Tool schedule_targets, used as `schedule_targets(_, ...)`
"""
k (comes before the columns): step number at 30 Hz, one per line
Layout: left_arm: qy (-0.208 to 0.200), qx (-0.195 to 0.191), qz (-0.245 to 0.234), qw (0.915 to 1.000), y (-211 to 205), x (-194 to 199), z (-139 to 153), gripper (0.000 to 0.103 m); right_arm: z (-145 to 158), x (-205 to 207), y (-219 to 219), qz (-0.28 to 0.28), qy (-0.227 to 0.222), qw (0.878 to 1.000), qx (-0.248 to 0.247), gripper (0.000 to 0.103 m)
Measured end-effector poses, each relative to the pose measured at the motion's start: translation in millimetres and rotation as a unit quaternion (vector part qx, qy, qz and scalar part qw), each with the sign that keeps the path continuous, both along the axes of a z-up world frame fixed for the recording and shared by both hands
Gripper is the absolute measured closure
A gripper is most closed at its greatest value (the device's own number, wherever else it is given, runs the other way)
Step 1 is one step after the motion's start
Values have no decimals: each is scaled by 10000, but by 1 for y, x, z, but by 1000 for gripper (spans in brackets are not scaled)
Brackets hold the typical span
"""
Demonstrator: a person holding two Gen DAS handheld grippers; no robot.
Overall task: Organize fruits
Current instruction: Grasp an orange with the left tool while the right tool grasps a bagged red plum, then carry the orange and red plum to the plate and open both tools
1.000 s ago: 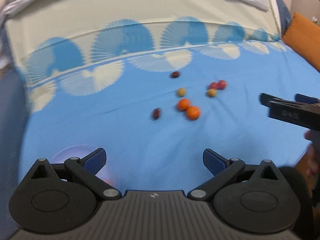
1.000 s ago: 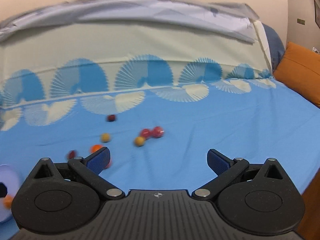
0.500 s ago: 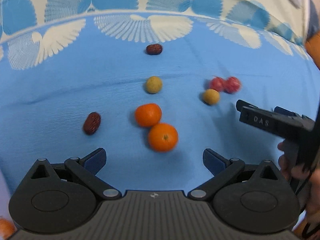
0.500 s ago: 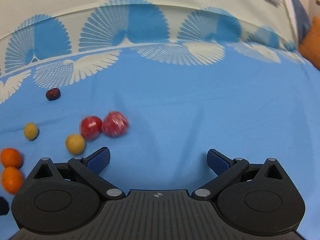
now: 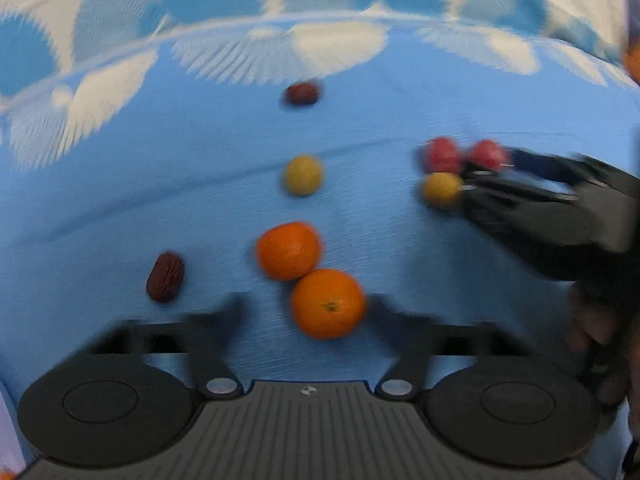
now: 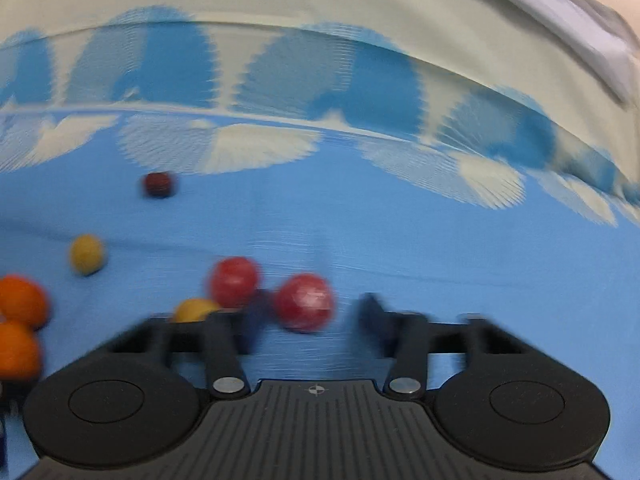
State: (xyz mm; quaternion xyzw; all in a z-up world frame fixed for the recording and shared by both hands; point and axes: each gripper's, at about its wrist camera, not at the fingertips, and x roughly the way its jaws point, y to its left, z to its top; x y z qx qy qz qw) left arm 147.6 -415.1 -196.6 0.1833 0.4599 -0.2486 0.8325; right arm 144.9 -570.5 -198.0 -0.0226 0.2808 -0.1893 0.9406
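Fruits lie on a blue bedsheet (image 5: 120, 208). In the left wrist view my left gripper (image 5: 306, 306) is open, its blurred fingers either side of the near orange (image 5: 328, 303); a second orange (image 5: 289, 250) touches it behind. My right gripper (image 6: 310, 316) is open around a red fruit (image 6: 304, 302); another red fruit (image 6: 235, 281) and a yellow fruit (image 6: 194, 311) lie just to its left. The right gripper also shows in the left wrist view (image 5: 480, 178) beside the red fruits (image 5: 442, 155). Whether either gripper touches its fruit is not clear.
A dark red date (image 5: 165, 277) lies left of the oranges, another date (image 5: 302, 93) far back, a yellow fruit (image 5: 303, 175) in the middle. The sheet's white and blue fan pattern (image 6: 256, 80) rises behind.
Both grippers have moved forward and down to the fruits. The left gripper's fingers have narrowed around the near orange, the right gripper's around a red fruit.
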Motion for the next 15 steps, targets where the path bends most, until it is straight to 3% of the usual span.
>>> schedule_targets(1,-29,83,-165,9998,-3,-5,2,64,1,1,3,10,65,10000,-47,68)
schedule_targets(4,296,18,-290,9991,2,-10,4,64,9,-5,-3,-512,57,9981,332,69)
schedule_targets(9,312,1,-234,9992,36,-21,26,64,33,-61,-18,-1722,-300,9817,750,69)
schedule_targets(11,272,-5,-261,9993,57,-31,39,64,46,-86,-16,-1877,-505,9757,1010,69)
schedule_targets(15,61,-8,-187,9998,102,-48,74,64,75,-122,13,-1818,-803,9745,1045,69)
